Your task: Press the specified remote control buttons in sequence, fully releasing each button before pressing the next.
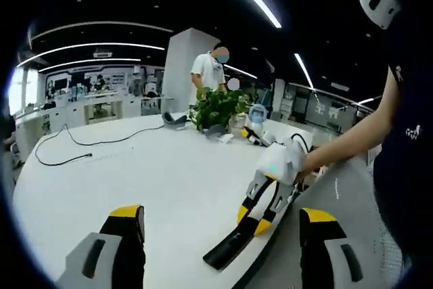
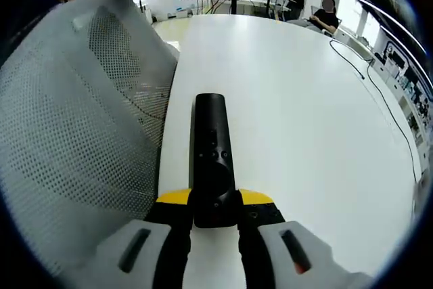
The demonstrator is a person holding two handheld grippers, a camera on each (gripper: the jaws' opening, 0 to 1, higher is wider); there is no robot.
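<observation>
On the white table, right gripper clamps the remote; left gripper gapes, holding nothing.

I see a potted plant on the white table, a black cable trailing across it, and grey mesh beside me.

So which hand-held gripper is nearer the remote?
Right. The right hand-held gripper is clamped on the remote's near end; the left hand-held gripper is open, apart from it.
</observation>
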